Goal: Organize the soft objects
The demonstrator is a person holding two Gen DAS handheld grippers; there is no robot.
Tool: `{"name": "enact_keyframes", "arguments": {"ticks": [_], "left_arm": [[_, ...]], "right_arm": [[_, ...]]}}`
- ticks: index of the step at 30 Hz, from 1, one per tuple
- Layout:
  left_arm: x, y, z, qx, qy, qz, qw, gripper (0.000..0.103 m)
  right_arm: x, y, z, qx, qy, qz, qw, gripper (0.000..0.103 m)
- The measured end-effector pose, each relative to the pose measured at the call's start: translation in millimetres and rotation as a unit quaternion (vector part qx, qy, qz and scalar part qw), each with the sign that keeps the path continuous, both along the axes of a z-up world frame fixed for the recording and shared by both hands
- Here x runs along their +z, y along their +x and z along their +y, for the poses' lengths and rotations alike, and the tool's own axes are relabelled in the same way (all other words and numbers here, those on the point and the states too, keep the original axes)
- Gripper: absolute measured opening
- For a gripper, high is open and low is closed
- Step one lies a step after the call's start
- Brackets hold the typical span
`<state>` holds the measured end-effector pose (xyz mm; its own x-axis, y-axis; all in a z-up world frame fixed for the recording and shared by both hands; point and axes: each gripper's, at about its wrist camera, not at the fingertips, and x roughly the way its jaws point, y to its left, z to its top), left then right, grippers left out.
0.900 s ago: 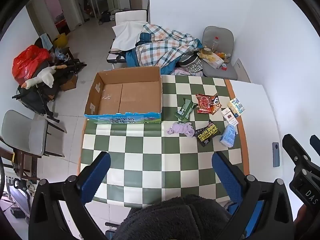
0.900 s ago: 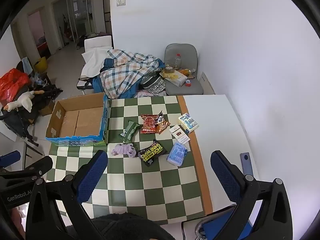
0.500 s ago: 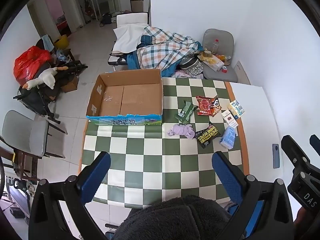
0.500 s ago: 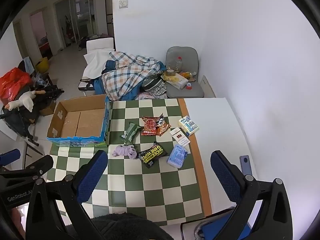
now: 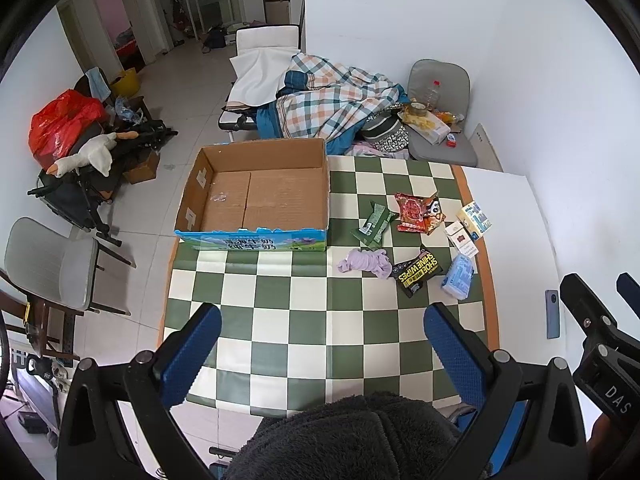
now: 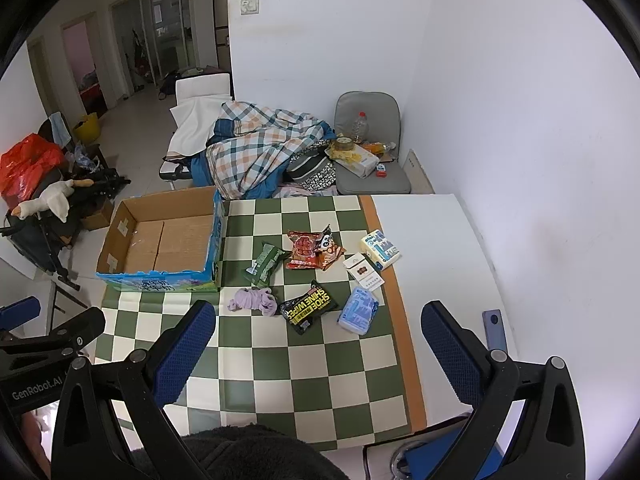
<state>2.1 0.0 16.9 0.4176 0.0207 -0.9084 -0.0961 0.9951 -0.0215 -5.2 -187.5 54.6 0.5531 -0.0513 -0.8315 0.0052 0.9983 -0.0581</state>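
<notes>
Compared with a second ago, both cameras sit a bit farther back from the table (image 5: 280,312), so the checkered cloth and everything on it looks smaller and higher in frame; nothing on the table itself has shifted. The left gripper (image 5: 322,350) and right gripper (image 6: 318,346) both have their jaws spread wide apart with nothing between them, hovering over the near edge.

The purple cloth bundle (image 5: 364,262) lies just right of the open cardboard box (image 5: 256,192), next to the black wipes pack (image 5: 418,272), the green packet (image 5: 374,225) and the red snack bags (image 5: 418,213).

The left view catches the grey chair (image 5: 52,264) beside the table; the right view shows a wall switch (image 6: 249,6).
</notes>
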Motion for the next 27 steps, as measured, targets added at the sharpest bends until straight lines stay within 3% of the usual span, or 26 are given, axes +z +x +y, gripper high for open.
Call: {"name": "enact_keyframes", "arguments": {"ticks": [27], "left_arm": [[11.1,-2.0,8.1,0.011,0.005,-0.031,0.9995,0.103]], "right_arm": [[6.9,0.5,2.5,-0.006,-0.001,-0.013,1.000,0.103]]}}
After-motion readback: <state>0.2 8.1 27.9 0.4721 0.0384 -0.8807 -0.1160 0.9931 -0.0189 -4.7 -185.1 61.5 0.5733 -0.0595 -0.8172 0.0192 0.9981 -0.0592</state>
